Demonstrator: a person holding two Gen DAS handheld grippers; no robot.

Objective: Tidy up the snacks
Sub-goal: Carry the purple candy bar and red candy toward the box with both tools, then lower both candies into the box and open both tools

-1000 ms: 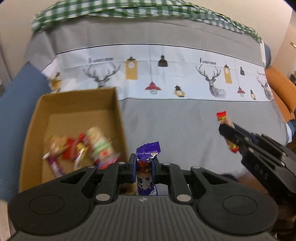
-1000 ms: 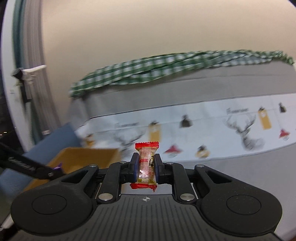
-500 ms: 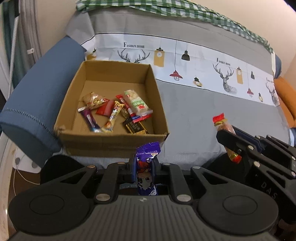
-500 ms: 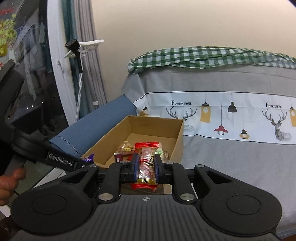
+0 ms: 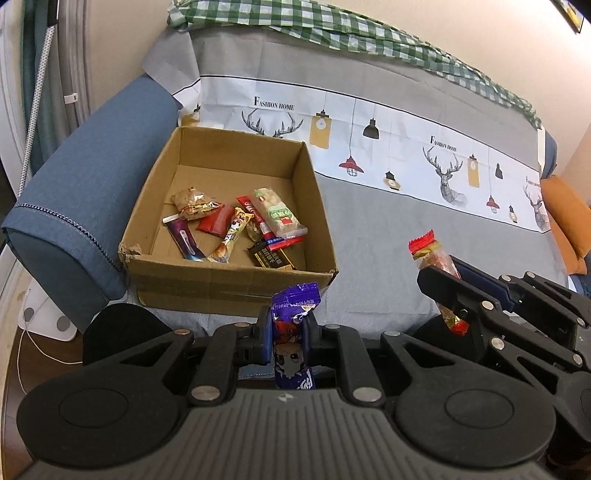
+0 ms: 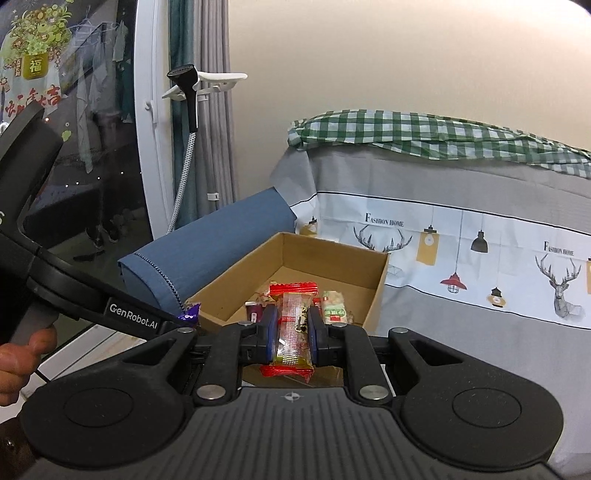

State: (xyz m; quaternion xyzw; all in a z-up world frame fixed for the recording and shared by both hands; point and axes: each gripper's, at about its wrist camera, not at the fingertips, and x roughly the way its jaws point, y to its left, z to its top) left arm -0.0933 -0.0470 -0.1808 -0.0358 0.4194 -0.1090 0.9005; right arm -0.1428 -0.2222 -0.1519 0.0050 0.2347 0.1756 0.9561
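While each gripper points toward the sofa, both hold one snack apiece. Left gripper (image 5: 287,339): level, low before the near wall of the cardboard box (image 5: 236,280), jaws pinching an upright purple wrapper (image 5: 293,325) whose crimped top stands above the fingertips. Right gripper (image 6: 291,334): aimed at the same box from its right, jaws pinching a red-and-yellow candy (image 6: 293,328) held upright; in the left wrist view this gripper (image 5: 448,295) enters from the right, tilted up and leftward, its candy (image 5: 430,254) projecting over the grey seat cover (image 5: 388,236). The left hand (image 6: 18,358) grips the left gripper's handle at the lower left edge of the right wrist view.

The box is open-topped and rests on the seat beside the blue armrest (image 5: 81,199). Its floor carries a loose cluster of about eight wrapped snacks (image 5: 236,229), several overlapping, so the exact count is uncertain. One green checked cloth (image 5: 332,26) lies along the sofa back.
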